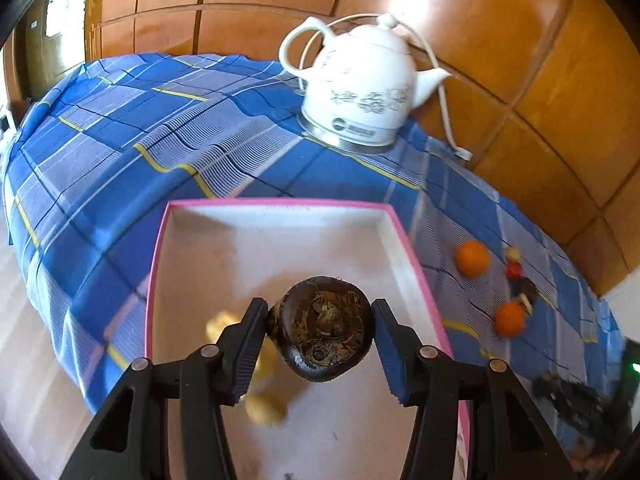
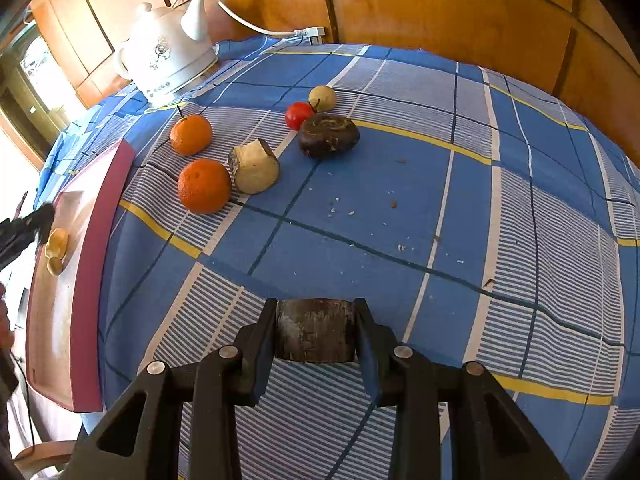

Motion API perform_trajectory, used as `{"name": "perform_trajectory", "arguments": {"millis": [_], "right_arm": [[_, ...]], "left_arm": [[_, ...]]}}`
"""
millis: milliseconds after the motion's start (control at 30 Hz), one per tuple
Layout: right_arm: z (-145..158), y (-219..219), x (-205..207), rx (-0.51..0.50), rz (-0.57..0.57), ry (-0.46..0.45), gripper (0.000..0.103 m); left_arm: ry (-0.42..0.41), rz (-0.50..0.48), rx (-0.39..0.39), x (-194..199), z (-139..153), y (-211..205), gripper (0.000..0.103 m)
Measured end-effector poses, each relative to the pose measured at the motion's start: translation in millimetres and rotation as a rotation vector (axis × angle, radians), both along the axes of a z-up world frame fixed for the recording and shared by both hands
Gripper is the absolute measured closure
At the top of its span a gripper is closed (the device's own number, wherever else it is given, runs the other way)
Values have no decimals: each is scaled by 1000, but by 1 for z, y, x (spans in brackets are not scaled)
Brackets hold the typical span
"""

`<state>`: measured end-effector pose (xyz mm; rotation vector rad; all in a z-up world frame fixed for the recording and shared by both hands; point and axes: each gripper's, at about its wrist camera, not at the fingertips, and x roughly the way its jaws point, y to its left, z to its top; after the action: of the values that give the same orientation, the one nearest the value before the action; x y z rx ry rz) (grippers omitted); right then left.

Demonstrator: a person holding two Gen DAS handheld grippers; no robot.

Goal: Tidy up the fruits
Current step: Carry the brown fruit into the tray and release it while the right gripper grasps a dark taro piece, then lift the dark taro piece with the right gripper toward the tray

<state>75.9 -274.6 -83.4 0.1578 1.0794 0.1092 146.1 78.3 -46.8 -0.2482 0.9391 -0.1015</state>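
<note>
Left gripper (image 1: 320,320) holds dark round fruit (image 1: 322,326) over pink tray (image 1: 416,264); right gripper (image 2: 316,330) clamps dark chunk (image 2: 315,330), perhaps loosely; early release could bounce fruit out.

Legible text: none. You have one printed logo band on the white kettle (image 1: 357,84), at its base; characters too blurred to read.
</note>
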Motion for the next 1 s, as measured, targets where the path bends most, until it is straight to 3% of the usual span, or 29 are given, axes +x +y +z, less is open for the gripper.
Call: {"name": "perform_trajectory", "arguments": {"millis": [233,700,867,1000], "right_arm": [[0,1,0,-4,3,0,67],[0,2,0,-10,-4,-9,67],[0,2,-1,-10,-12,-11,67],[2,3,-3,-6,-15,-11,67]], "left_arm": [[-26,21,52,13,1,3,42],[-65,29,137,-70,14,-15,38],[-128,17,163,-94,26,-25,21],[-141,27,167,-103,30,-27,15]]}}
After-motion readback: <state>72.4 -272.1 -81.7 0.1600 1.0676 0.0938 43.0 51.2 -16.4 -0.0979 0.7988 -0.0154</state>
